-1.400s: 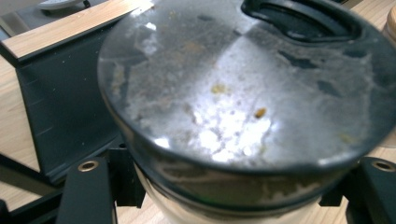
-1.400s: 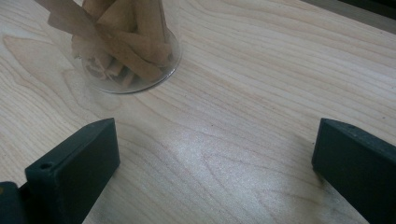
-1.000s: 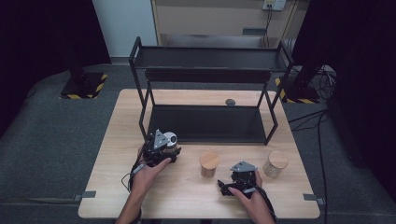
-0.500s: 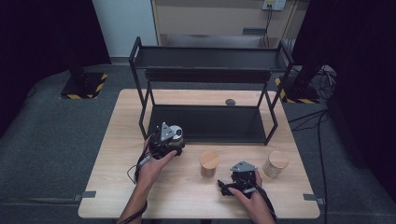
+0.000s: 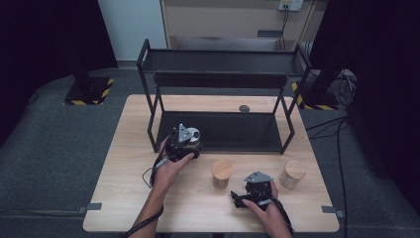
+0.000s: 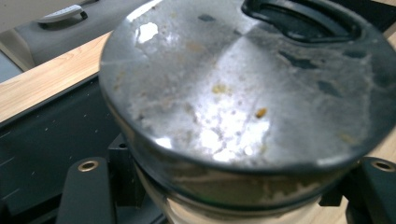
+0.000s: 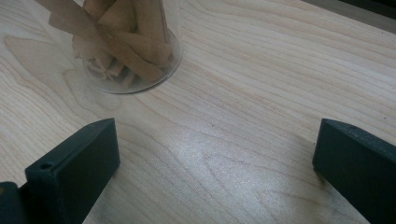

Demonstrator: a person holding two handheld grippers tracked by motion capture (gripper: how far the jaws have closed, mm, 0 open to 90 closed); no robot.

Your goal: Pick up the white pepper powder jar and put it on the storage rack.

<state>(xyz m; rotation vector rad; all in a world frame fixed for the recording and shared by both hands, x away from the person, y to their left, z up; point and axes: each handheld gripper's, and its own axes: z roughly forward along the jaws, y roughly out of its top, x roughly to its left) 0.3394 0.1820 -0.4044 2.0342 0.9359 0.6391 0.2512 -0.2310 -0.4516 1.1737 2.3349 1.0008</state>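
Note:
My left gripper [image 5: 184,143] is shut on a glass jar with a dull silver metal lid [image 5: 194,134], held at the front left of the black rack's lower shelf [image 5: 233,131]. In the left gripper view the lid [image 6: 243,93] looms close, with the black jaws pressed against the jar's sides and the gripper [image 6: 233,191] around its neck. My right gripper [image 5: 253,191] rests open on the table; its view shows the gripper [image 7: 215,158] with bare wood between the jaws. A wooden-lidded jar [image 5: 221,173] of brown sticks [image 7: 126,46] stands just ahead of it.
A second wooden-lidded jar [image 5: 291,173] stands at the right of the table. The two-tier black rack [image 5: 223,62] spans the table's back half, and a small dark round object [image 5: 244,108] lies behind its lower shelf. Part of the shelf tray [image 6: 46,140] sits left of the held jar.
My left hand has carried the silver-lidded jar up and to the right, closer to the rack's lower shelf. The right gripper has stayed in place.

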